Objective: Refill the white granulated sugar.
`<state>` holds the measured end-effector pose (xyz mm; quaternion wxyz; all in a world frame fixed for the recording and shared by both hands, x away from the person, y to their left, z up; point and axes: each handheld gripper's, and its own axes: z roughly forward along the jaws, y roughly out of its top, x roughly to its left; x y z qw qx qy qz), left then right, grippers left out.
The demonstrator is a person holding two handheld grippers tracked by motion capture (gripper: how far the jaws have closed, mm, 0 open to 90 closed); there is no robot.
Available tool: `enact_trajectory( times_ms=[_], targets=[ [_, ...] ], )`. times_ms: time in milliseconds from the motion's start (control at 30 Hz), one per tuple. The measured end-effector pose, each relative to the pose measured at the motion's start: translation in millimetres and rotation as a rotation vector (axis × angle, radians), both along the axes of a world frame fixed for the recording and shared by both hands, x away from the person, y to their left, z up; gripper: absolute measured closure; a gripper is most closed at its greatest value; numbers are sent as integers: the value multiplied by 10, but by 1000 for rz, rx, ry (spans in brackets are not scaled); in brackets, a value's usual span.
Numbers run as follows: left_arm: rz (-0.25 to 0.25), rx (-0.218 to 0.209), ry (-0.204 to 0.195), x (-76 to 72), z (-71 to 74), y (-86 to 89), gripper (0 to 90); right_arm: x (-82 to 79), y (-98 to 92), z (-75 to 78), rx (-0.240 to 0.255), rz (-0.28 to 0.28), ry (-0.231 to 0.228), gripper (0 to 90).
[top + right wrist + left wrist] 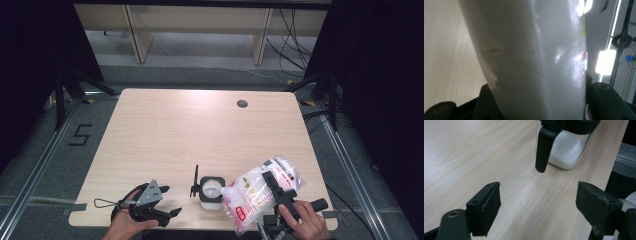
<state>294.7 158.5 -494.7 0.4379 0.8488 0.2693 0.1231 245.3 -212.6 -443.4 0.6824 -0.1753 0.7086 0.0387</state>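
Light wood surface takes up most of the high view, sitting on grey floor with dark curtains on both sides and some pale furniture legs at the back. It has a small round cable hole near its far right corner.

Biggest thing on it is the clear plastic bag of white grains with red print, over near the front right edge. It's tilted, its lower corner leaning toward the container and hanging right at its open top. The right claw is clamped across the bag, jaws squeezing it from both sides, and in the right gripper view the bag bulges up between the two black jaws. The person's right hand grips the handle close to the front edge.

Next is the left claw, down at the front left with the grey plate on top and the left hand behind it. Its jaws are spread wide with nothing between them, just bare wood showing in the left gripper view.

Smallest is the square clear container with a black rim, standing upright near the front edge between the two claws, well apart from the left one. There's some white stuff in the bottom already, and its black flip lid hangs down the side facing the left claw.
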Motion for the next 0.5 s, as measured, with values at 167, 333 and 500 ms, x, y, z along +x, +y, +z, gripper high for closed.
enact_trajectory(
  times_ms=[167, 333, 500],
  targets=[
    [-11, 7, -11, 9, 1, 4, 195, -4, 1, -11, 5, -10, 9, 499],
    [-9, 1, -13, 10, -4, 3, 195, -13, 4, -19, 1, -29, 20, 499],
    [-11, 7, -12, 10, 3, 4, 195, -9, 10, -11, -14, -16, 10, 499]
  ],
)
